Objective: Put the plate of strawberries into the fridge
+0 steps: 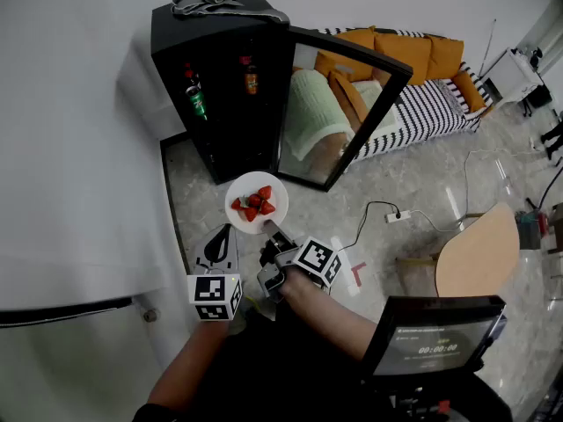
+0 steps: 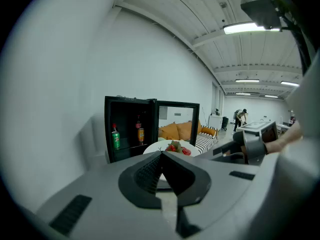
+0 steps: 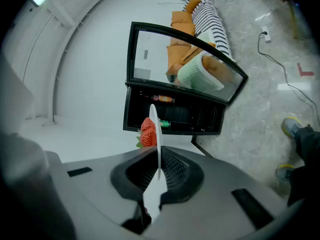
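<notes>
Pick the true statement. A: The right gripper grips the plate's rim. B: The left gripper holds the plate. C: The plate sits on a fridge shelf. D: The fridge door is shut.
A: the right gripper has its jaws closed on the rim of the plate of strawberries, outside the open fridge.

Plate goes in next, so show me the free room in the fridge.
Free: the dark space under the shelf in the fridge, down to its floor, beside the open door; nothing shows there, though it is dim. Crowded: the shelf, with the green bottle and orange bottle.
</notes>
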`<state>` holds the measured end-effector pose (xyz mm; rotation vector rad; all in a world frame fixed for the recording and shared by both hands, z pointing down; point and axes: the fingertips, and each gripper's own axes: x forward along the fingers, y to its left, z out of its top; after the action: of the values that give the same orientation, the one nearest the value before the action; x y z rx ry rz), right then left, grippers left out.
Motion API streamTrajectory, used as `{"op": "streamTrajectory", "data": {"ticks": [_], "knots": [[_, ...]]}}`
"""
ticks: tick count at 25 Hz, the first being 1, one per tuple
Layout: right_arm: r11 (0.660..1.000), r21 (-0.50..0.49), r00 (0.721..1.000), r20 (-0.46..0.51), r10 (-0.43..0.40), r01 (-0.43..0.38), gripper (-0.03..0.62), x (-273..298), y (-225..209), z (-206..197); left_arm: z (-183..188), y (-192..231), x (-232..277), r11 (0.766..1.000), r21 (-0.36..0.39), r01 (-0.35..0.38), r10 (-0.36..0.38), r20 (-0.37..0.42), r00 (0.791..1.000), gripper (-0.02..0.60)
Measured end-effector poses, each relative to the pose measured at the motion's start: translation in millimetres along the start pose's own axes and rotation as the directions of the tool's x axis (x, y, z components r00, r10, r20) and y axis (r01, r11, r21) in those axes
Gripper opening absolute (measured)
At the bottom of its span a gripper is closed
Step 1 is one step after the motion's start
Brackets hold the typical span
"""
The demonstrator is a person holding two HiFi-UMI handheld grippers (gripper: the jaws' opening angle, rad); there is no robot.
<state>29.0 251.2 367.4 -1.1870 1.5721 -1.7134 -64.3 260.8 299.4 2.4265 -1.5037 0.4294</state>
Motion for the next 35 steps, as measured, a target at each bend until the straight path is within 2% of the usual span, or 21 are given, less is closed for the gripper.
{"op": "streamTrajectory", "data": {"ticks": [16, 25, 35], "knots": [[1.000, 0.020, 1.000, 0.027, 0.004, -0.004, 0.015, -4, -12, 19, -4, -11, 12, 1.000, 0.011, 0.002, -0.002, 0.005, 1.000, -0.015], [0.996, 0.088, 1.000, 0.004, 0.003, -0.003, 0.015, 20, -11, 50, 9, -10, 50, 1.000, -0.005, -0.021, 0.021, -0.023, 1.000, -0.015], [0.994, 0.112, 0.998, -0.059, 0.012, -0.005, 0.015, 37, -18, 77, 12, -20, 84, 0.998, -0.010, -0.057, 0.056, -0.046, 0.997, -0.015]]}}
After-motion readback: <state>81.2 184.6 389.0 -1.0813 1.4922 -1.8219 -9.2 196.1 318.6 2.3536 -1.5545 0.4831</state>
